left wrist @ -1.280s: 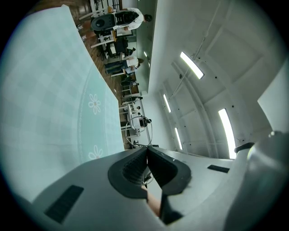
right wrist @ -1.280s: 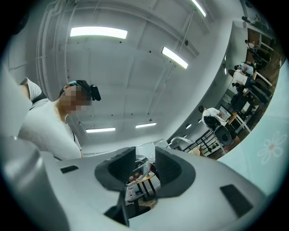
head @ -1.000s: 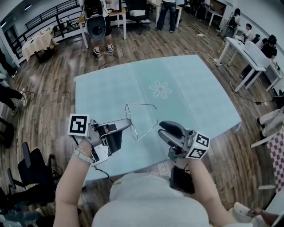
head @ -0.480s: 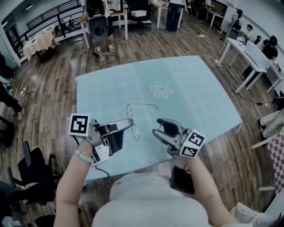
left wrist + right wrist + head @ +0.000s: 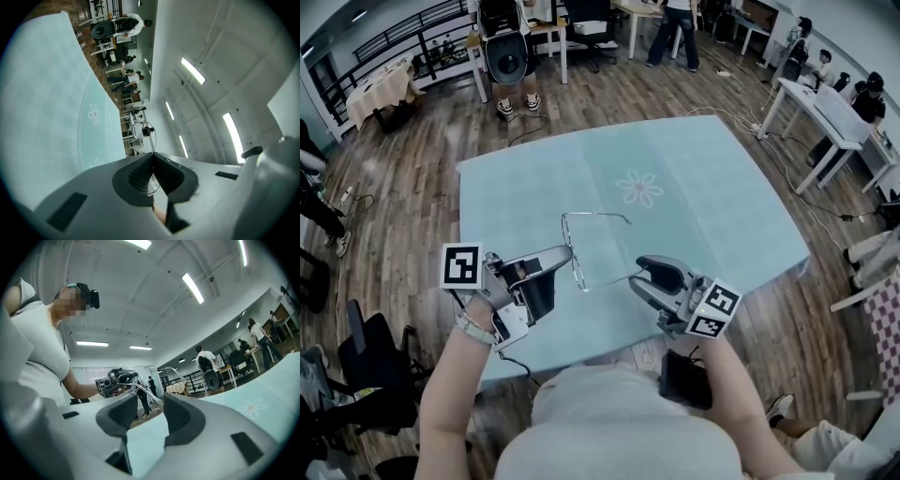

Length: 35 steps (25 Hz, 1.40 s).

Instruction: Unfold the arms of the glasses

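Thin wire-rimmed glasses (image 5: 577,271) hang above the near part of the light teal table (image 5: 703,206). My left gripper (image 5: 567,255) is shut on the frame by one lens. That lens ring (image 5: 149,137) shows just past the closed pads in the left gripper view. One arm sticks out away from me toward the flower print (image 5: 639,187). The other arm (image 5: 609,280) runs right to my right gripper (image 5: 637,277). That gripper's jaws are closing. The arm (image 5: 140,389) lies in the gap at their tips, and the pads (image 5: 123,412) do not press on it.
The table's near edge lies just under both grippers, with wooden floor all round. A black object (image 5: 684,380) sits below that edge by my body. White desks with seated people (image 5: 825,103) stand at right, and a dark chair (image 5: 370,361) stands at left.
The right gripper's jaws opened wide, then narrowed, and the gripper rolled a little. The glasses shifted slightly left and away from me in the left gripper, and the near arm now points at the right jaws.
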Motion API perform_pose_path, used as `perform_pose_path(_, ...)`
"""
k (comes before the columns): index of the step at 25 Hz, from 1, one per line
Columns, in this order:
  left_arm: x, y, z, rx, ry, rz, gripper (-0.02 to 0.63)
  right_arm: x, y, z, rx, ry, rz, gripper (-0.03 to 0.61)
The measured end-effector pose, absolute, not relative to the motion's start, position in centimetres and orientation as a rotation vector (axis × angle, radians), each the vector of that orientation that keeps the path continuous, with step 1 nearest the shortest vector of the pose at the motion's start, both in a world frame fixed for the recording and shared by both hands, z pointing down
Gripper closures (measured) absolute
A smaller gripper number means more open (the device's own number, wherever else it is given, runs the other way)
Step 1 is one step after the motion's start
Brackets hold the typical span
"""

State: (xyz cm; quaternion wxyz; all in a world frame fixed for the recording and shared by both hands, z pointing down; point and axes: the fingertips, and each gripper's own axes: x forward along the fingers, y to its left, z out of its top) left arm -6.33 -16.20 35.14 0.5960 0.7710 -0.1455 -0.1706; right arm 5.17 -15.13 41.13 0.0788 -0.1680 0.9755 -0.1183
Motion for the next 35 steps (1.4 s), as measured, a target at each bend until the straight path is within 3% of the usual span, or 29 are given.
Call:
perform_pose_path(24,-6.2,-16.6,35.0,1.839,-0.328,-0.421,0.607,5.6,-13.4,41.4,-0.495,2.986,-0.313,0.413)
perform_pose_path(35,-5.9,-16.0,34.8,1.87,-0.285,-0.47,0.607,5.9,-14.7,40.8,-0.67,3.011,-0.181,0.299)
